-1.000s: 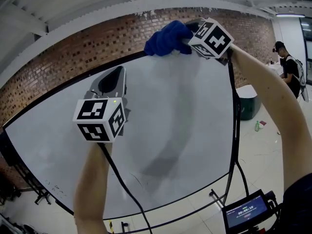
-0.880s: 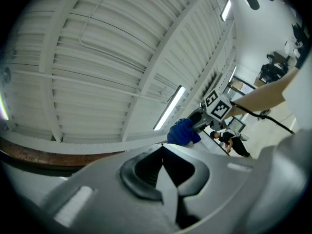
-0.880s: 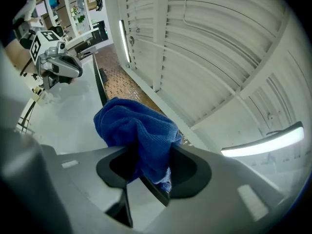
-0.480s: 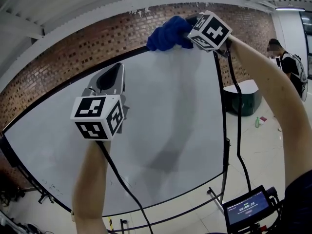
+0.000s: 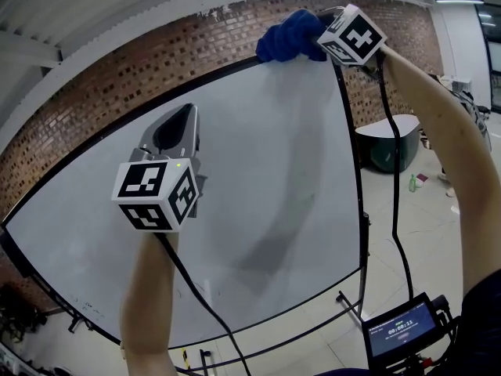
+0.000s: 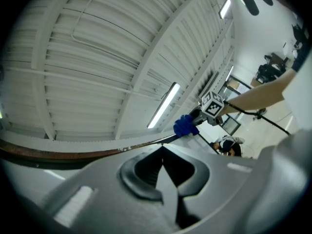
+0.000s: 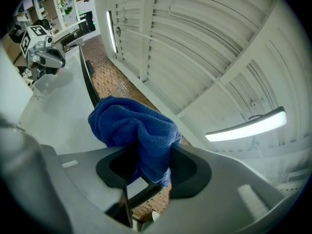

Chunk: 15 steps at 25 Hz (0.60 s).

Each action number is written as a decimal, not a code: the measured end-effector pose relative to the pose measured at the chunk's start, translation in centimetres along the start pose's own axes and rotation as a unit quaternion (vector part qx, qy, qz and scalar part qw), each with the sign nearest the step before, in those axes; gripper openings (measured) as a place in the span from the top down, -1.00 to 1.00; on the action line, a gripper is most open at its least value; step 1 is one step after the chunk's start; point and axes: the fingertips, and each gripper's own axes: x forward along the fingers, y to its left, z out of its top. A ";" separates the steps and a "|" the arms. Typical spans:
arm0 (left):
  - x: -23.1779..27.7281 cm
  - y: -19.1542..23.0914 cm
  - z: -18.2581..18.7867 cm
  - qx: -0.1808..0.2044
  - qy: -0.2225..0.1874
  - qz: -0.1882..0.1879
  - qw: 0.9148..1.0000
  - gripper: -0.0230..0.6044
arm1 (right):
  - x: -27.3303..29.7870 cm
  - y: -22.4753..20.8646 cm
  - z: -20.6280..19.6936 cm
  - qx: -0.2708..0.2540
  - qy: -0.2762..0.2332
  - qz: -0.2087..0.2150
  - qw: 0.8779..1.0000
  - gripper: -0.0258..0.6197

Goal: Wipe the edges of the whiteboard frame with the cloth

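Now, in the head view, the blue cloth (image 5: pixel 290 36) is seen bunched in the right gripper (image 5: pixel 315 44) and pressed on the top edge of the whiteboard frame (image 5: pixel 196 83), at the far right, just beside the upper right corner. Compared with a second ago, it has been carried rightward along that edge, so the top run is judged nearly wiped. The right-hand upright (image 5: pixel 356 178) would probably be taken next, which would call for a turn of the wrist at the corner. The left gripper (image 5: pixel 178 124) is held up in front of the white board surface (image 5: pixel 266 194), well apart from the cloth. In the left gripper view, its jaws are seen brought fully together with nothing between them, and the cloth (image 6: pixel 185 126) is shown small and far off on the black edge. In the right gripper view, the jaws are kept partly apart by a thick fold of cloth (image 7: pixel 134 130) clamped between them. The rest is bulged out over the black frame edge (image 7: pixel 90 89), with the brick wall (image 7: pixel 122 89) behind.
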 end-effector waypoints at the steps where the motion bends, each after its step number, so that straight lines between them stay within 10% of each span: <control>1: 0.0 -0.3 -0.2 -0.001 -0.002 -0.004 1.000 0.92 | -0.2 -0.6 -0.6 0.003 0.005 -0.008 1.000 0.36; 9: 1.0 -3.7 -2.1 -0.035 -0.022 -0.047 0.998 0.92 | -1.9 -6.6 -7.3 0.080 0.049 -0.106 0.990 0.36; 15: 1.3 -6.1 -3.3 -0.039 -0.012 -0.069 0.997 0.92 | -2.7 -4.8 -8.8 0.240 -0.030 -0.047 0.969 0.36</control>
